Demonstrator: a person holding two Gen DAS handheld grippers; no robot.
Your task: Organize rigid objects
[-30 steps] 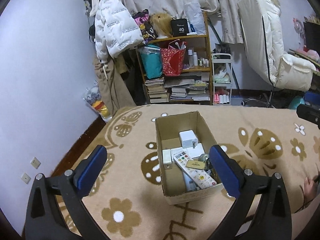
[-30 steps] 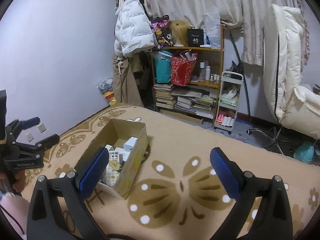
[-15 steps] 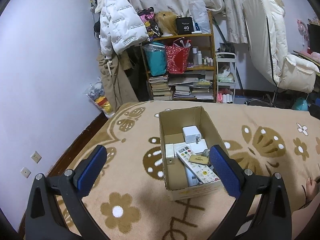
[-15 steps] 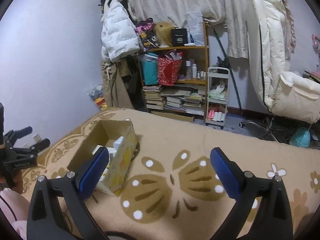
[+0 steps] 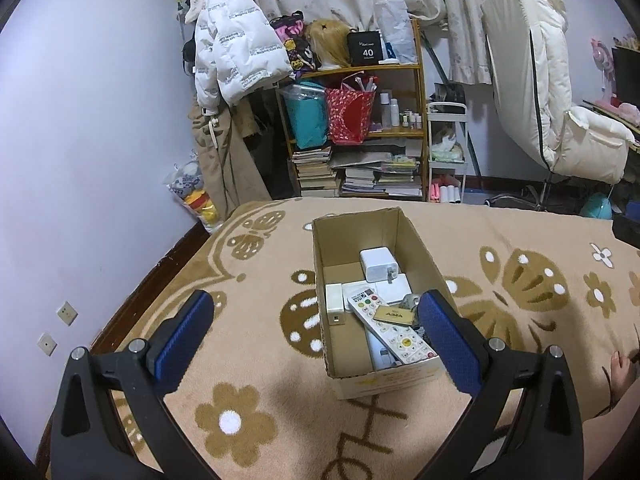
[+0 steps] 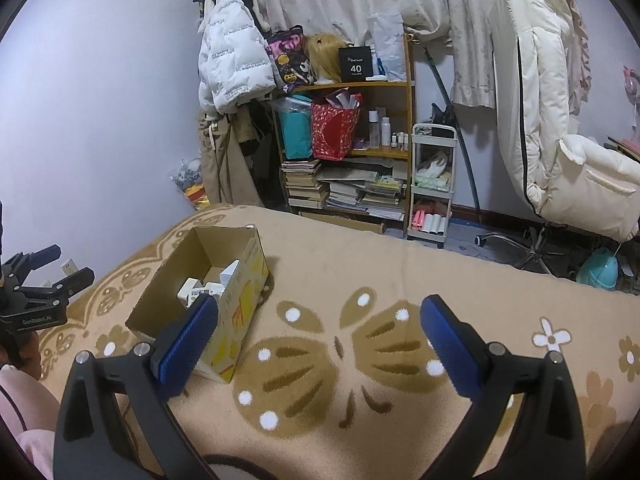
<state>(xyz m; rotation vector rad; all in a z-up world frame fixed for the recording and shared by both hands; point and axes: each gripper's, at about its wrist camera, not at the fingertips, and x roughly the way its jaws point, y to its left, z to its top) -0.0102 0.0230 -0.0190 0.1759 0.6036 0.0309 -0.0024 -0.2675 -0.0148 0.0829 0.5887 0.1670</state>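
An open cardboard box (image 5: 416, 240) stands on the tan patterned blanket (image 5: 256, 364). Inside lie a white charger block (image 5: 376, 265), a white adapter (image 5: 334, 304), a white remote (image 5: 394, 334) with a gold card (image 5: 394, 315) on it, and other small items. My left gripper (image 5: 316, 334) is open and empty, hovering just in front of the box. My right gripper (image 6: 316, 338) is open and empty, above the blanket to the right of the box (image 6: 168, 276). The left gripper also shows in the right wrist view (image 6: 52, 268).
A cluttered wooden shelf (image 5: 416, 120) with books and bags stands beyond the bed. A white jacket (image 5: 236, 64) hangs at its left. A small white cart (image 5: 446, 152) and a cream padded chair (image 5: 560, 120) stand to the right. A purple wall (image 5: 80, 140) runs along the left.
Both grippers have pulled back and tilted slightly, so the box sits a little further off in both views. Both stay open and empty. The box contents have not moved.
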